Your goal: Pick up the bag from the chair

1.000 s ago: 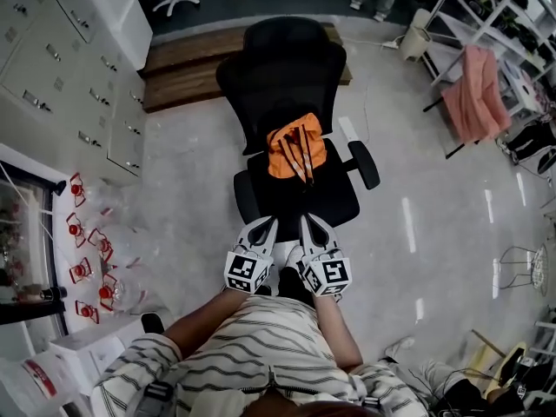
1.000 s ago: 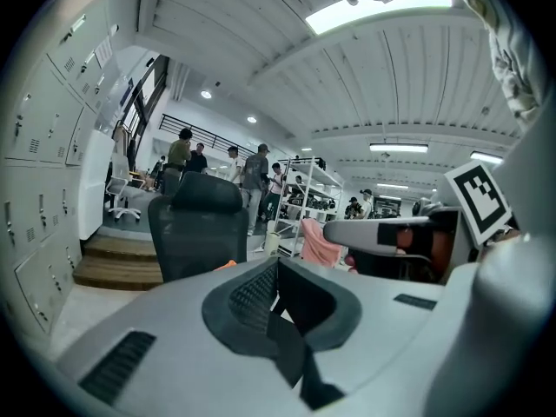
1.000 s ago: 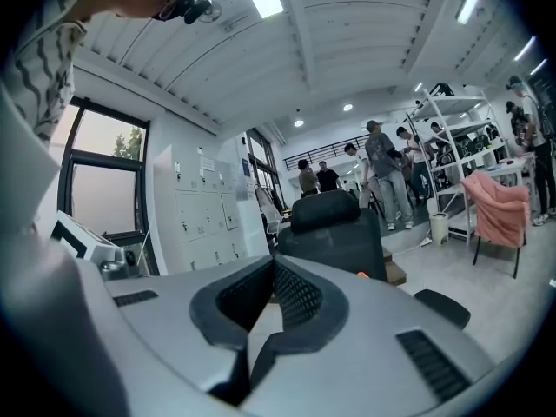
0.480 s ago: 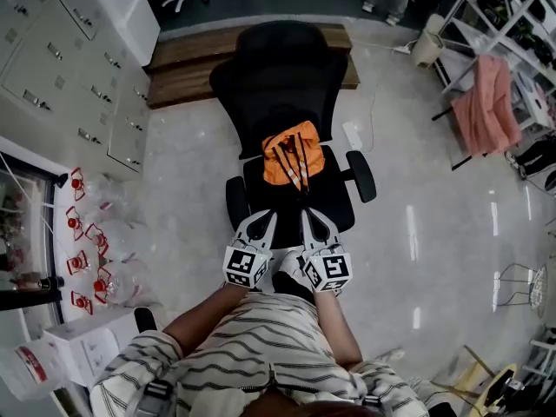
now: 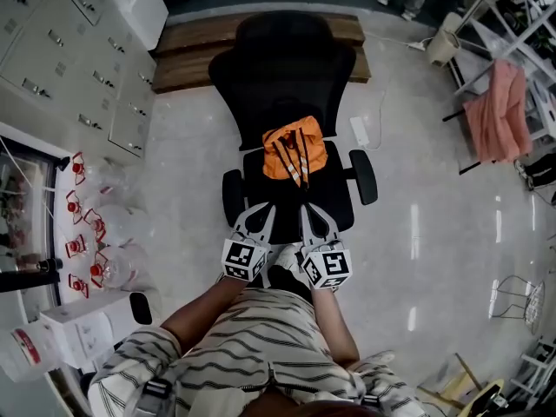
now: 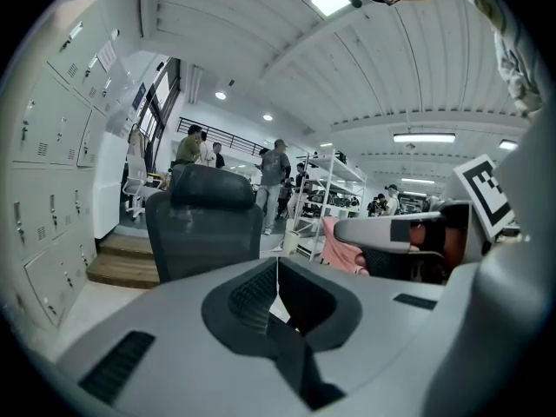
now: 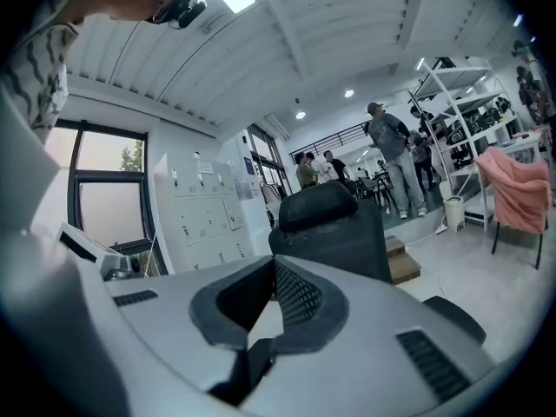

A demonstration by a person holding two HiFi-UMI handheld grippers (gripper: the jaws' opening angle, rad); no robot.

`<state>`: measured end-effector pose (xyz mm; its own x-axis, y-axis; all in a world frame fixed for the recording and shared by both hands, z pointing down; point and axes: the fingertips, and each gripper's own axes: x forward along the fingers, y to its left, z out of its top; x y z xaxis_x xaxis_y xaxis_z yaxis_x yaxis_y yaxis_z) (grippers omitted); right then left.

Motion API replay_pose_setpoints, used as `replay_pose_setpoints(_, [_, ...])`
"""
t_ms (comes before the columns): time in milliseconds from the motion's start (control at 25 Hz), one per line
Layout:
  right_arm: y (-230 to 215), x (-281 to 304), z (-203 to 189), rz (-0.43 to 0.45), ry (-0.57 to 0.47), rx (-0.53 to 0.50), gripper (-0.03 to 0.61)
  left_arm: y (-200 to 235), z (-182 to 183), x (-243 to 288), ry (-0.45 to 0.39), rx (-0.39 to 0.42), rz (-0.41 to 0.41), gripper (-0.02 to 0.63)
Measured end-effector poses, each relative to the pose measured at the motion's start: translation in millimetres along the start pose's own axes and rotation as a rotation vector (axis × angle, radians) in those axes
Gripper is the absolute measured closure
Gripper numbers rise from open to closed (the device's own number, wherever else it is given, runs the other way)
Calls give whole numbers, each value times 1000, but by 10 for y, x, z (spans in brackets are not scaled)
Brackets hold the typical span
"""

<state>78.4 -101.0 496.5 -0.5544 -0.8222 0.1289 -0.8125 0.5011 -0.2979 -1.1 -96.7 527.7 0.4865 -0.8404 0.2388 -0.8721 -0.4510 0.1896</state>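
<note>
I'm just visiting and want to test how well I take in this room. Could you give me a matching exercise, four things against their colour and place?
Things:
1. bag
2. chair
3. cloth
4. wooden step

Descriptions:
A. pink, draped at the right
B. black, in the middle of the floor
C. brown, behind the chair
D. orange, lying on the seat

Pairs: 1-D; 2-B; 3-A; 4-C

Glossy pale floor (image 5: 434, 259), grey lockers (image 5: 61, 59) left, wooden platform (image 5: 187, 55) beyond.
</note>
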Motion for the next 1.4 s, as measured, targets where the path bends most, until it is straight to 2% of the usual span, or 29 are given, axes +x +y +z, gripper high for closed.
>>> replay_pose_setpoints(280, [-107, 85, -134, 1, 23, 30, 560, 109, -104, 30, 28, -16, 41, 591])
replay_pose_setpoints(720, [-38, 231, -111, -61, 19, -11, 560, 298, -119, 192, 41, -22, -12, 589])
replay_pose_setpoints(1400, [-56, 523, -351, -151, 55, 13, 560, 740, -343, 607, 101, -28, -62, 589])
